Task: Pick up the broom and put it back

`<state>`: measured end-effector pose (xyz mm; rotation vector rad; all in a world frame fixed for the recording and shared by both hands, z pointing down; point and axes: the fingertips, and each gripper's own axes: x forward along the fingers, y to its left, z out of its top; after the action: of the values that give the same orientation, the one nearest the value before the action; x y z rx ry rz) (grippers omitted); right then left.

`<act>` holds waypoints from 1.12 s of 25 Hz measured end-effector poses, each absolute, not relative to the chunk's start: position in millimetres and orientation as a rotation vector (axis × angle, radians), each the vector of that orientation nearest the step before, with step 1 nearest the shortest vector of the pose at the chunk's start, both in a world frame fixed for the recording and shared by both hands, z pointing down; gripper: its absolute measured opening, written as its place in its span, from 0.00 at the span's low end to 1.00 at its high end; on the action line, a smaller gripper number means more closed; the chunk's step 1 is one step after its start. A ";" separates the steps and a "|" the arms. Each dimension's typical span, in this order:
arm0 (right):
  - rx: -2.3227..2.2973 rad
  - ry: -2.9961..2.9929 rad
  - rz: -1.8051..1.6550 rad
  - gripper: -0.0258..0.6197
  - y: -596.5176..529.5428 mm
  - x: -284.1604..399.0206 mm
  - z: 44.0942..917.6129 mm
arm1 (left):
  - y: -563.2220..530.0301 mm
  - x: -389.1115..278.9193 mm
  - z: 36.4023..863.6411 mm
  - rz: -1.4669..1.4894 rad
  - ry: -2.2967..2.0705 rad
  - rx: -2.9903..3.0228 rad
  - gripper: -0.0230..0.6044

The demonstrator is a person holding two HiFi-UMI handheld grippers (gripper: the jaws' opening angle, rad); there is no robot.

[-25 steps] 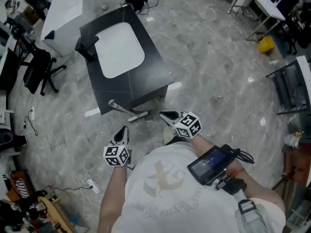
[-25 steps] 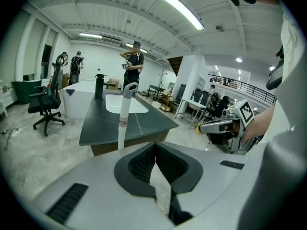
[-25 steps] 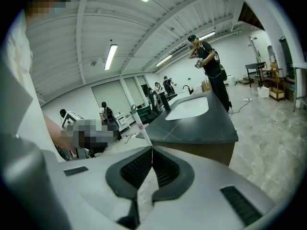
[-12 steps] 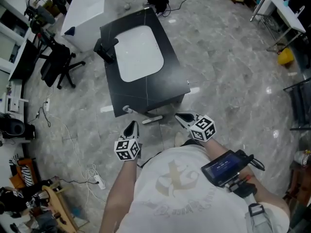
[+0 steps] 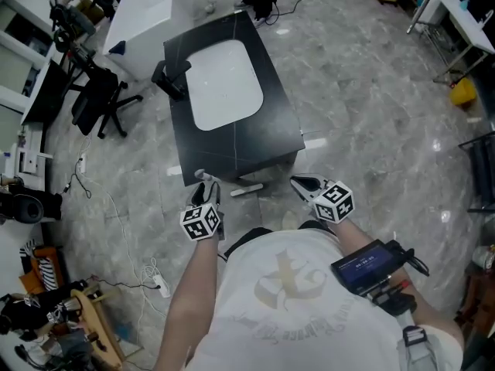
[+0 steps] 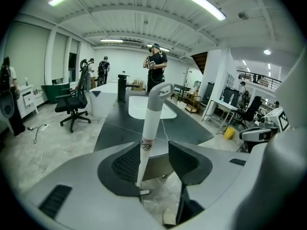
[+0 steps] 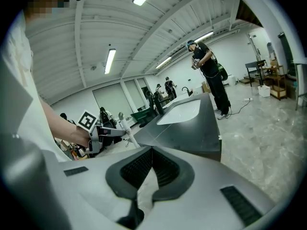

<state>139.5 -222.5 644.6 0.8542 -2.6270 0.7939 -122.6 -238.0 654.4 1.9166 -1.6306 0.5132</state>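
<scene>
white broom handle (image 6: 149,123) with a tiny dark logo band (image 6: 147,145), way too small to read, standing nearly upright by the black table (image 5: 232,149), top leaning toward it, between the left gripper (image 5: 206,190) jaws that just popped open, no squeeze, right gripper (image 5: 303,184) pinched closed on nothing

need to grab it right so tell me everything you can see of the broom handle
The broom handle is a slim, pale, plastic-looking pole with a grey hooked cap on top and a small printed band lower down. It stands tilted and seems to lean at the near edge of the black table. It sits between the jaws of the left tool, which have just been opening and stand apart. It is close to the left pad, contact unclear. Its lower end is hidden.
</scene>
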 end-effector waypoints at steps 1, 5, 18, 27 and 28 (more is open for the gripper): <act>0.864 -2.628 0.795 0.07 -223.5 142.3 643.6 | -241.4 -124.9 656.9 0.518 -1.639 1.903 0.33; 0.911 -2.625 0.801 0.07 -222.7 155.9 640.8 | -250.5 -131.1 668.2 0.571 -1.651 1.875 0.33; 1.020 -2.594 0.819 0.07 -228.5 186.7 648.5 | -265.8 -130.3 686.3 0.688 -1.636 1.892 0.22; 0.956 -2.615 0.808 0.07 -230.2 167.8 646.5 | -240.5 -125.0 678.2 0.735 -1.596 1.964 0.21; 0.946 -2.616 0.812 0.07 -228.7 166.0 646.8 | -235.7 -122.5 677.9 0.735 -1.593 1.969 0.21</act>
<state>166.0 -228.7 646.8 0.9461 -2.6162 0.8117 -122.5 -235.7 677.9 1.9692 -1.5933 0.7351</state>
